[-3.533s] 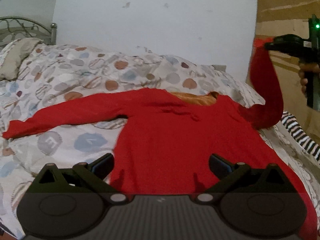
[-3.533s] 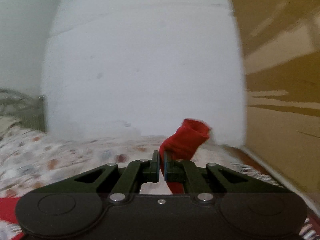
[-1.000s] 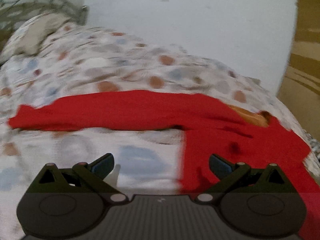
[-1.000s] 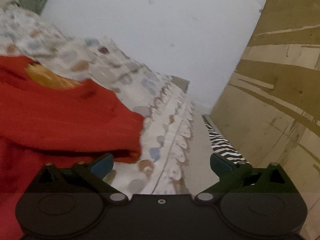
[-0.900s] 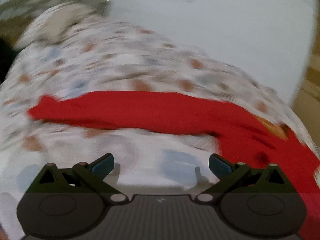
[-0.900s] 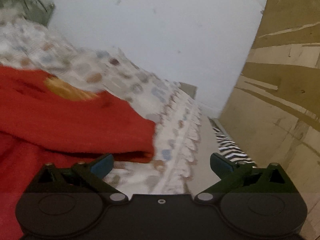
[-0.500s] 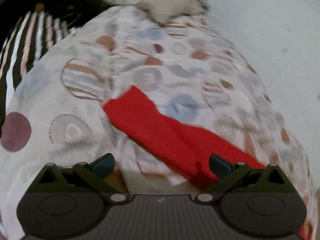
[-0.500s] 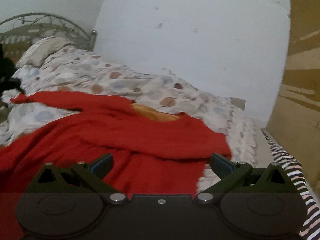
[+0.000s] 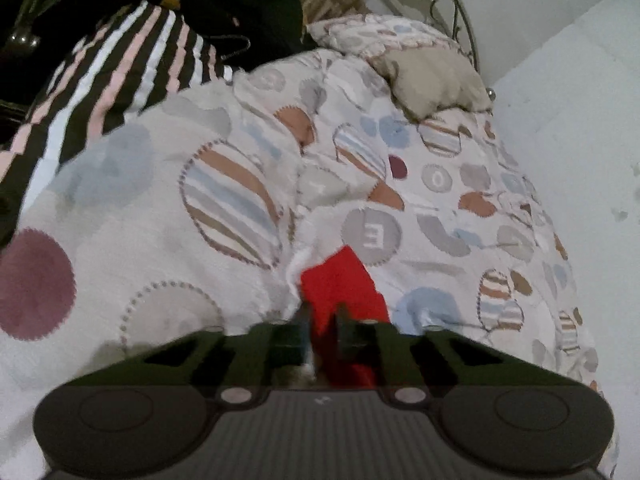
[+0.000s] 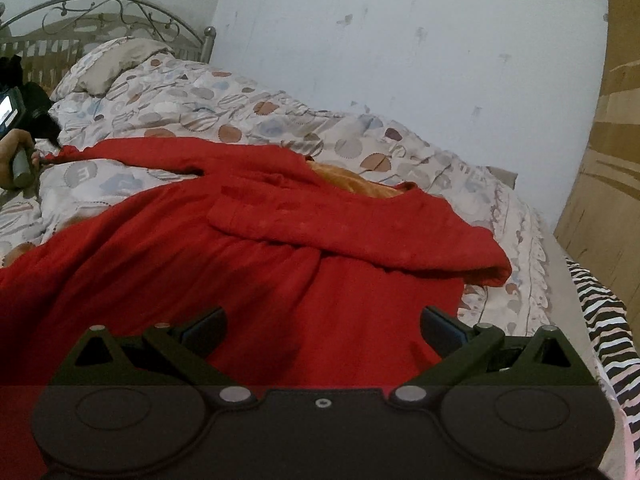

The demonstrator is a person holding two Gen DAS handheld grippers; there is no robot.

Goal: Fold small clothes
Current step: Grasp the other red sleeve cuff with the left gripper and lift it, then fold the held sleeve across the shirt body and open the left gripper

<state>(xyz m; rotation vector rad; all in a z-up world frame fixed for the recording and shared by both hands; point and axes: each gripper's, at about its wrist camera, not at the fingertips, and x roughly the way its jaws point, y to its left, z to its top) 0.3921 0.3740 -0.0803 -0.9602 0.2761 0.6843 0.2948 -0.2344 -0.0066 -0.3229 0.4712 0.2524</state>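
— Since a second ago, we have swung our left claw off the body of the red top and out to its far sleeve; the jaws have just been closing and now pinch the cuff end between them.

— Our right claw has turned back over the top too, jaws wide apart with nothing in them.

— What do we get from the right camera only?

— The whole top spread on the patterned bedspread ahead of the claw, one sleeve folded across the chest, the other stretched far left to where a hand grips the left tool.

— And from the left camera?

— Just the cuff in the jaws, a pillow beyond, striped cloth far left. Both claws tilt slightly downward.
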